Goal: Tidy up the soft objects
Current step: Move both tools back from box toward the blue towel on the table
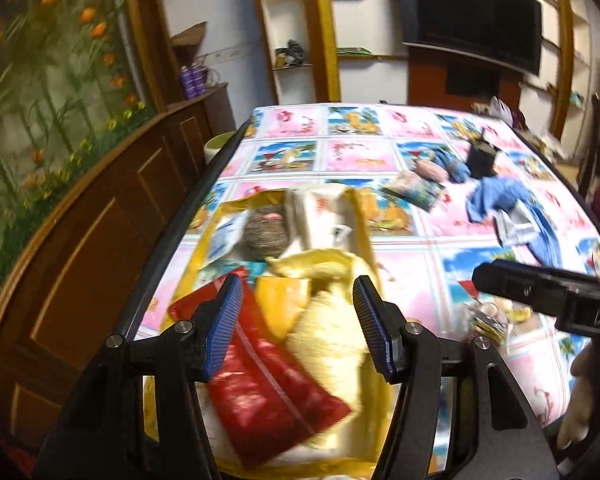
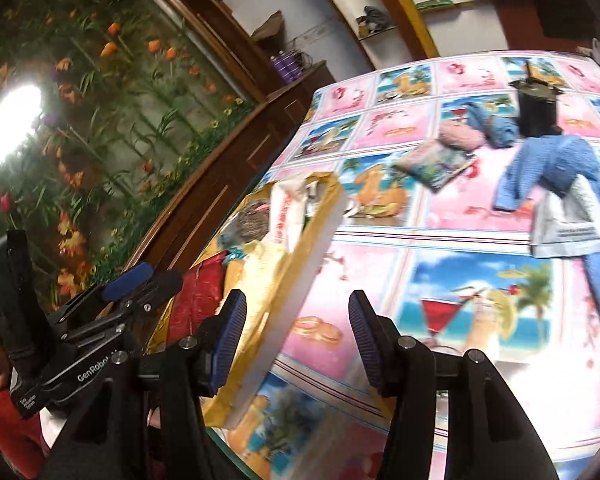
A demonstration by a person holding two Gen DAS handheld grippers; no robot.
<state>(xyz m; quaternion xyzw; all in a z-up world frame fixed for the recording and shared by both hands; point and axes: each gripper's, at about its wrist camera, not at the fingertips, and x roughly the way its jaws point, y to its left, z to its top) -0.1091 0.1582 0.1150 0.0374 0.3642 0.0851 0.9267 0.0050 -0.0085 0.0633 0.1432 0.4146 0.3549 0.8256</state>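
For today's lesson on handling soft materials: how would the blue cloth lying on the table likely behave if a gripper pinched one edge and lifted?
The blue cloth lies crumpled and draped, so it probably hangs limp rather than holding its shape. It looks knitted, so likely grippy, not slippery. A white packet rests against it and may shift.

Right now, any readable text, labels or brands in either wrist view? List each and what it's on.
"GenRobot": left gripper body, seen from the right wrist; the small print below it is unreadable.
"DAS": right gripper body, seen from the left wrist, cut off at the frame edge.
White bag under the blue cloth: dark print, too blurred.
White packet in the yellow box: red print, too blurred.
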